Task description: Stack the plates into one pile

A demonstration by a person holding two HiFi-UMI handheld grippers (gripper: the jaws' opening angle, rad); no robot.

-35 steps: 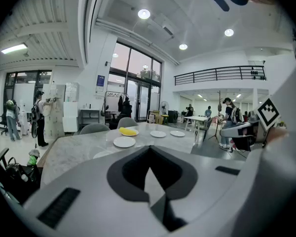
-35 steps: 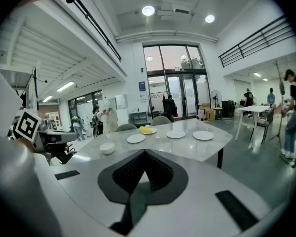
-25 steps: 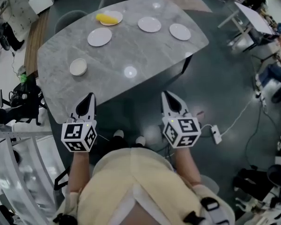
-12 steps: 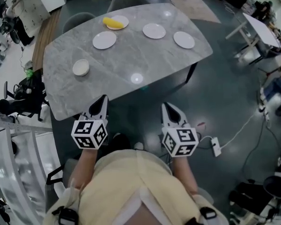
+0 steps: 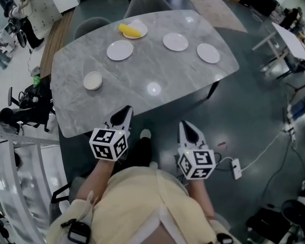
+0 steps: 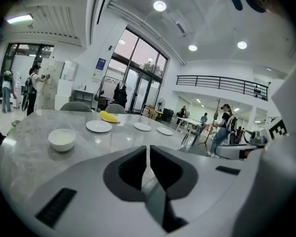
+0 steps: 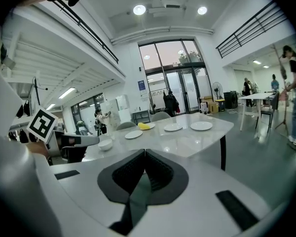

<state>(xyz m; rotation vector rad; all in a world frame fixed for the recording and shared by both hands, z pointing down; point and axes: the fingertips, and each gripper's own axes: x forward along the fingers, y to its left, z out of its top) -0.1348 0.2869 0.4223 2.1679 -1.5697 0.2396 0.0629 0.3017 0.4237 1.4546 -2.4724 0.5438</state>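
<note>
Three empty white plates [image 5: 120,50] [image 5: 175,41] [image 5: 208,53] lie spread along the far side of the grey marble table [image 5: 157,72]. A fourth plate [image 5: 138,30] holds a yellow banana [image 5: 129,31]. A small white bowl [image 5: 93,80] sits at the table's left. My left gripper [image 5: 126,110] is shut and empty, its tip at the near table edge. My right gripper [image 5: 185,126] is also shut and empty, hanging over the floor short of the table. The left gripper view shows the bowl [image 6: 61,138] and plates [image 6: 98,126] ahead; the right gripper view shows the plates [image 7: 172,128] farther off.
Two grey chairs [image 5: 94,24] [image 5: 147,1] stand behind the table. A white power strip [image 5: 237,169] with its cable lies on the dark floor at right. Black equipment [image 5: 25,111] sits left of the table, and another white table [image 5: 295,39] stands far right.
The view has closed in on the table. My left gripper has moved right and forward to the table's near edge. The right gripper has sunk slightly. Both stay shut.
</note>
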